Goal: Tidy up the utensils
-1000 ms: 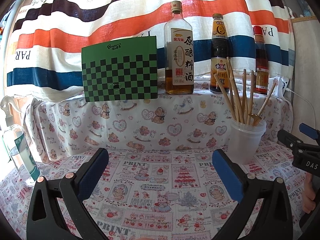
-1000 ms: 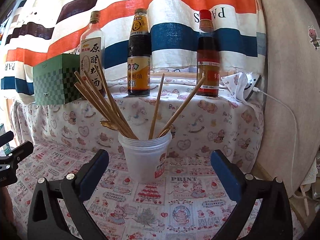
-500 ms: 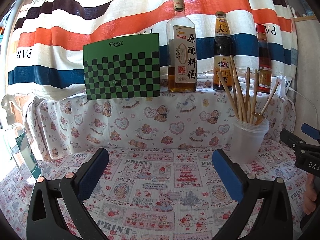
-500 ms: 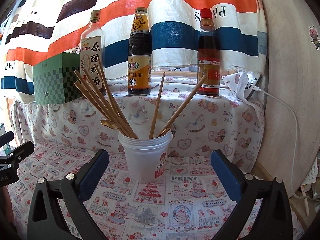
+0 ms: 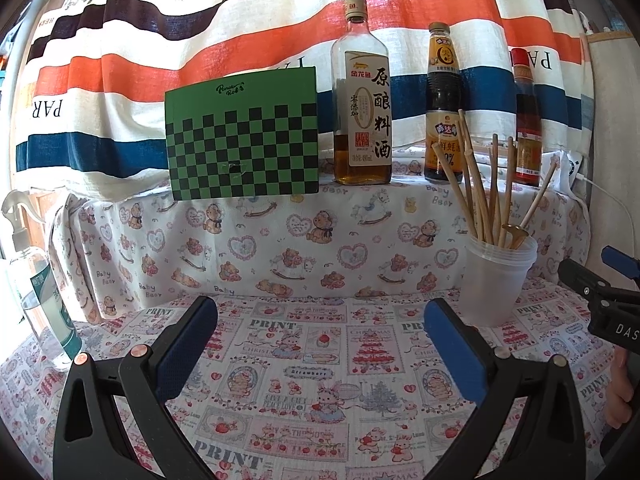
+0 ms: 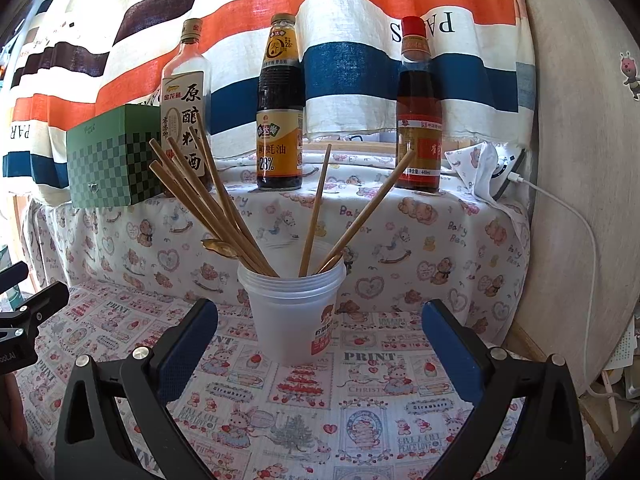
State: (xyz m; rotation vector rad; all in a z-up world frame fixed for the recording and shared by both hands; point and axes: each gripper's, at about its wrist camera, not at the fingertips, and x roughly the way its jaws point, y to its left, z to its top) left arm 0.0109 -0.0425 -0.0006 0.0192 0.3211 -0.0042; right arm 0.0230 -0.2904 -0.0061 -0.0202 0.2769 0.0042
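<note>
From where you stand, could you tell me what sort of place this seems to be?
Probably a makeshift home kitchen corner. Three sauce bottles, including cooking wine and oyster sauce, stand on a cloth-draped ledge, and a plastic cup holding chopsticks sits on the printed tablecloth.

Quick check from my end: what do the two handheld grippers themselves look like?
Both match: the left gripper and right gripper have black angular frames with triangular cut-outs, blue textured finger pads, and round metal rivets, copper-toned on the left, silver on the right. No cables visible.
</note>
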